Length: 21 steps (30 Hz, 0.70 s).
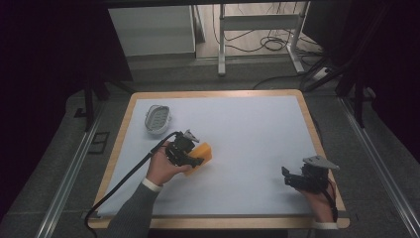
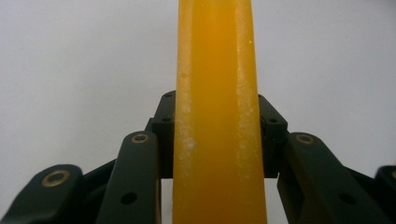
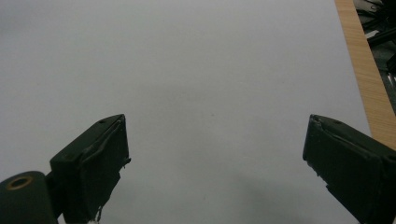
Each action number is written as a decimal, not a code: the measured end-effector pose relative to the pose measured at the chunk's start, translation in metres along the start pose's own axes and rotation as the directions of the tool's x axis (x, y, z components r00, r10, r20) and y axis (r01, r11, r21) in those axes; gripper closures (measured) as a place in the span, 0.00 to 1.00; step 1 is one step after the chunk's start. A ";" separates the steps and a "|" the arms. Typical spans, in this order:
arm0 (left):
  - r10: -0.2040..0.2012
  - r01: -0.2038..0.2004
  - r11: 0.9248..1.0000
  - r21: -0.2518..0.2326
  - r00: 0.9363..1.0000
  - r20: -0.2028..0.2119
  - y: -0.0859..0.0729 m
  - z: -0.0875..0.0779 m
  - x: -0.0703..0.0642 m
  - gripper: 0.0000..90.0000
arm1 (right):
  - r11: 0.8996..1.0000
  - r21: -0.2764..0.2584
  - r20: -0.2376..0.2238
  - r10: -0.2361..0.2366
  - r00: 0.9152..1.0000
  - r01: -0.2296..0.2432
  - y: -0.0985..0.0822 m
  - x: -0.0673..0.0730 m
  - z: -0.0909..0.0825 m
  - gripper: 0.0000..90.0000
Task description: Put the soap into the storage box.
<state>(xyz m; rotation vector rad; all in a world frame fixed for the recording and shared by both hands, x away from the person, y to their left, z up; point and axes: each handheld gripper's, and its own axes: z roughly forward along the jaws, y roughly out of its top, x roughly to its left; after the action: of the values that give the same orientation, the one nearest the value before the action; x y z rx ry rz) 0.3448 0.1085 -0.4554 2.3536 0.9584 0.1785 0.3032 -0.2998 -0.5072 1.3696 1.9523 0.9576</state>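
An orange slab-shaped block (image 1: 202,156) is held just above the white table sheet, left of centre. My left gripper (image 1: 194,161) is shut on it. In the left gripper view the orange block (image 2: 215,112) stands on edge between the two black pads (image 2: 163,135), which press on both of its faces. My right gripper (image 1: 288,178) rests near the front right of the table. In the right gripper view my right gripper (image 3: 215,163) is open, its fingers (image 3: 95,158) wide apart over bare sheet.
A small white oval soap dish (image 1: 157,118) sits at the back left of the sheet. The wooden table edge (image 1: 214,93) frames the white sheet (image 1: 247,129). A black cable (image 1: 126,176) trails from the left gripper to the front left.
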 end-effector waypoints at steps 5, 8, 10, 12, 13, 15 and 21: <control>-0.013 0.013 1.000 -0.013 1.000 -0.007 0.001 -0.005 0.004 0.68 | 1.000 -0.005 -0.001 0.000 1.000 0.000 0.000 -0.001 -0.001 0.08; -0.018 0.018 1.000 -0.015 1.000 -0.011 0.003 -0.009 0.007 0.68 | 1.000 -0.001 0.000 0.004 1.000 -0.004 0.000 -0.002 -0.001 0.08; -0.018 0.018 1.000 -0.020 1.000 -0.017 0.004 -0.012 0.009 0.68 | 1.000 -0.001 0.000 0.007 1.000 -0.007 0.000 -0.002 -0.001 0.08; -0.022 0.022 0.999 -0.030 1.000 -0.016 0.006 -0.015 0.011 0.68 | 1.000 -0.001 0.001 0.008 1.000 -0.008 0.000 -0.002 -0.002 0.08; -0.027 0.026 0.999 -0.036 1.000 -0.013 0.006 -0.016 0.013 0.68 | 1.000 -0.001 0.002 0.011 1.000 -0.011 0.000 -0.002 -0.001 0.08; -0.031 0.031 0.999 -0.037 0.999 -0.018 0.006 -0.018 0.016 0.68 | 1.000 0.001 0.003 0.008 1.000 -0.008 0.000 -0.002 -0.001 0.08; -0.041 0.039 0.998 -0.043 0.998 -0.038 0.006 -0.023 0.023 0.68 | 1.000 0.000 0.004 0.006 1.000 -0.006 0.001 -0.002 -0.001 0.08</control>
<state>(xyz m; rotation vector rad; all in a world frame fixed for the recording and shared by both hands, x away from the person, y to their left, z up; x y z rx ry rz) 0.3577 0.1313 -0.4346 2.2982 1.0100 0.2271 0.3029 -0.3015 -0.5059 1.3774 1.9460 0.9569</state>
